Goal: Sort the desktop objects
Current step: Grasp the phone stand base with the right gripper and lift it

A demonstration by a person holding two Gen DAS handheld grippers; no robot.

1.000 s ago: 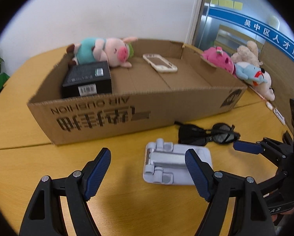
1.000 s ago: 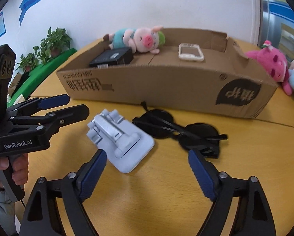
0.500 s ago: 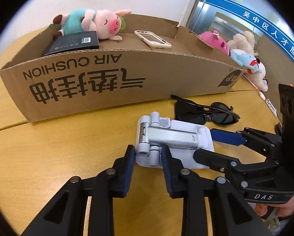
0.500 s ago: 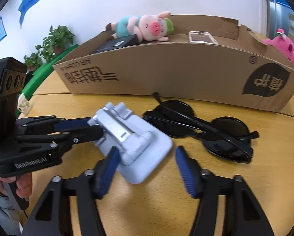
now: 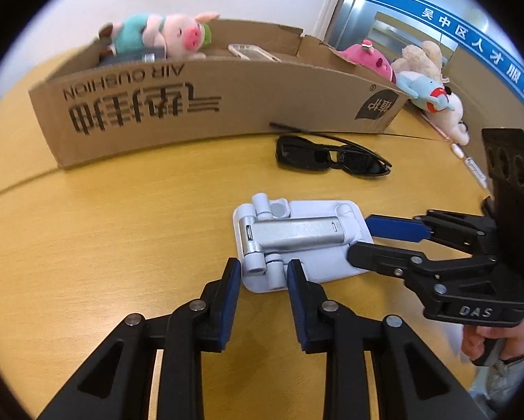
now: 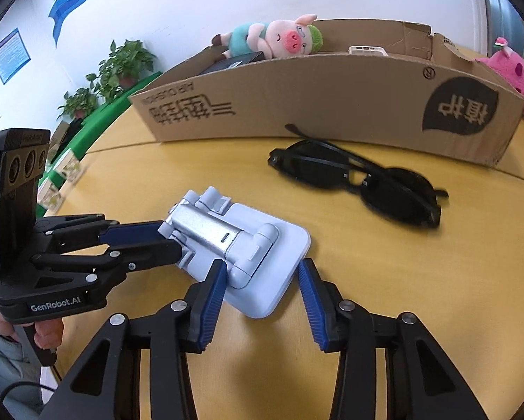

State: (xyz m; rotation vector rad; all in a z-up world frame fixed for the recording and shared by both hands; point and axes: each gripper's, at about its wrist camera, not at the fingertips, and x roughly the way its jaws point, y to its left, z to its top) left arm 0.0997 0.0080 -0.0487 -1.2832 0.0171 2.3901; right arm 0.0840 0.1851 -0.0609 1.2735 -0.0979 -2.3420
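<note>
A pale blue folding phone stand [image 5: 297, 241] lies flat on the yellow table. My left gripper [image 5: 263, 274] is shut on its hinge end. My right gripper [image 6: 260, 276] is closed onto the stand's other end [image 6: 258, 273], its pads against the base plate's edges. Black sunglasses [image 5: 332, 155] lie beyond the stand, in front of the cardboard box [image 5: 227, 101]. The box holds a pig plush [image 5: 164, 33], a black box and a white phone [image 5: 251, 50]. In the right wrist view the sunglasses [image 6: 360, 182] and the box [image 6: 332, 94] lie ahead.
Pink and beige plush toys [image 5: 419, 70] sit right of the box. Potted plants [image 6: 122, 66] and a green surface stand beyond the table's left edge. A table seam [image 5: 16, 185] runs across the wood in front of the box.
Both grippers have closed from wide open onto the phone stand. The stand has been drawn toward the near side, away from the sunglasses and the box.
</note>
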